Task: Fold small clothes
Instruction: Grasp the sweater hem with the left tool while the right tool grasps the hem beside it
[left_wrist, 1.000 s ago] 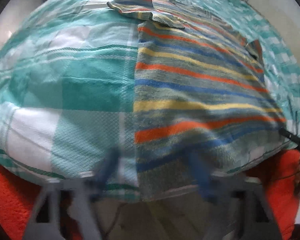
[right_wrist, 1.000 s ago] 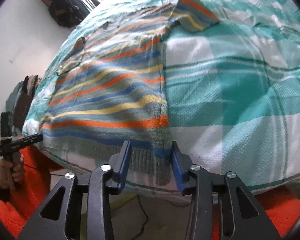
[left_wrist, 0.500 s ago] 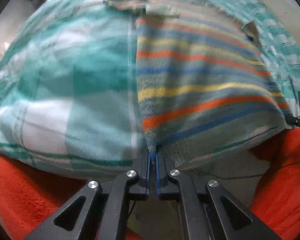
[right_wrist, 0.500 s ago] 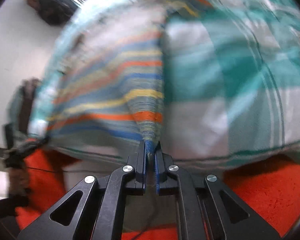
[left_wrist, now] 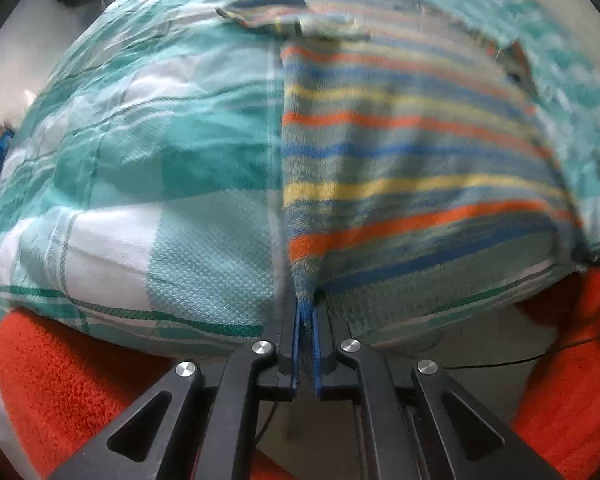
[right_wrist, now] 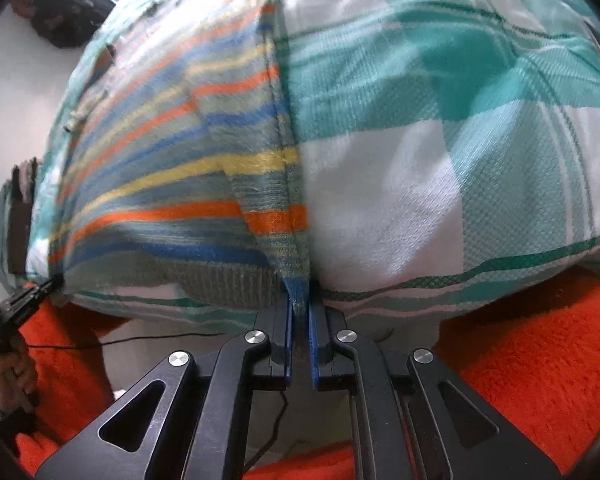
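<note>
Striped knit sweater (left_wrist: 412, 168), 1 only, grey w/ orange, blue & yellow bands, lies flat on a teal-and-white checked bed cover (left_wrist: 148, 168). Its ribbed hem hangs over the cover's near edge, toward 6 o'clock in both views.

2 grippers, both black w/ blue pads. Left gripper (left_wrist: 306, 320) has its jaws pressed together on the sweater's hem corner; cloth pulls up into a peak btwn the pads. Right gripper (right_wrist: 298, 312) pinches the opposite hem corner the same way, w/ a flap of the side seam lifted above it. Both sets of jaws were just closing, cloth btwn them.

1 sleeve visible per view: left wrist view shows it at 12 o'clock, spread out sideways; right wrist view cuts it off at the top rim.

Orange fleece clothing (right_wrist: 520, 360), on the person, fills 4 and 8 o'clock in both views.

In the right wrist view, the left gripper shows again at 9 o'clock, small, w/ a hand (right_wrist: 12, 376) on its grip, partly cropped. Neckline area is blurred. 1 dark bag (right_wrist: 64, 12) at 11 o'clock, hard to make out. 1 thin black cable (right_wrist: 140, 338) runs below the bed edge.
</note>
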Tool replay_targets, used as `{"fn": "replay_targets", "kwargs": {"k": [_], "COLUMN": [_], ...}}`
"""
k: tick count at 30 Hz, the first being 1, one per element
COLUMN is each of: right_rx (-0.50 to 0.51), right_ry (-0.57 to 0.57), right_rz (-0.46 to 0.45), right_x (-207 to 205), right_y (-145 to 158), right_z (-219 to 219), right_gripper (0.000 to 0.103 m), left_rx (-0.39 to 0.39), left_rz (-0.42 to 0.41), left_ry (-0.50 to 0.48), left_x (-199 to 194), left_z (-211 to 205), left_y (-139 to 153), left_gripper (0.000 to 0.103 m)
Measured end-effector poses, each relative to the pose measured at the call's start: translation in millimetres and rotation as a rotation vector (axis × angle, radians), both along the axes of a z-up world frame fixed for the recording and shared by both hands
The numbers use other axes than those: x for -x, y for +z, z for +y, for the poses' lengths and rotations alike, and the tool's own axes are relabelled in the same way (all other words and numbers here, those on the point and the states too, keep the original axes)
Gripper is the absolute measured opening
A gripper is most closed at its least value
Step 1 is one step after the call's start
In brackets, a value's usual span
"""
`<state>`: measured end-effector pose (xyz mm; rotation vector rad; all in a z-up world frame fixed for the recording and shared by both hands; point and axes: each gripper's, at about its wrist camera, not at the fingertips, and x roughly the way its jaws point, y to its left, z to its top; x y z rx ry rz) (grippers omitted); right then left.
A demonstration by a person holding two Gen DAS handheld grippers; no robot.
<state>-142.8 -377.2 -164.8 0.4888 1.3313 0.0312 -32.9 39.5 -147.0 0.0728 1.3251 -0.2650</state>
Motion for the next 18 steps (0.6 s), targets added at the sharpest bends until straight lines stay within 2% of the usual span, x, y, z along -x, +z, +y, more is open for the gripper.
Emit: {"fn": "replay_targets", "kwargs": {"k": [2,4,6,8,10,11,14,16,18], "right_rx": [-0.06,-0.161,-0.24,-0.263,-0.203,-0.176,-0.091,-0.077,-0.042], "right_ry": [-0.031,-0.062,-0.073,-0.08,-0.078,-0.078,-0.074,-0.076,-0.058], "right_rz": [-0.042,-0.084,-0.109,-0.109,-0.064,-0.043,0.058,0.08,0.071], "right_x": [3,6,7,7,6,6,7,9,11], "right_y": [15,30,43,46,33,26,-14,-25,-21], "right_z": [-6,-13,-17,-20,-22,-20,-16,-11,-6], "right_gripper": [0.005,0.005,0.005,0.005,0.005,0.005,0.005,0.005,0.008], "left_rx": [0.076,0.166,0.21,0.212,0.159,0.11,0.043,-0.054,-0.103], "left_rz": [-0.017,-0.029,-0.042,-0.032,-0.019,0.0,0.086,0.066,0.027], "left_ry": [0.009,0.019,0.015,0.001,-0.001,-0.004,-0.016,-0.059,-0.084], "left_x": [-2,-4,-5,-9,-12,-16,-13,-6,-2], "left_z": [9,18,24,24,23,20,16,2,-7], "left_y": [18,39,55,60,51,35,-8,-26,-22], "left_gripper": [0.004,0.004,0.004,0.004,0.004,0.004,0.004,0.004,0.005]}}
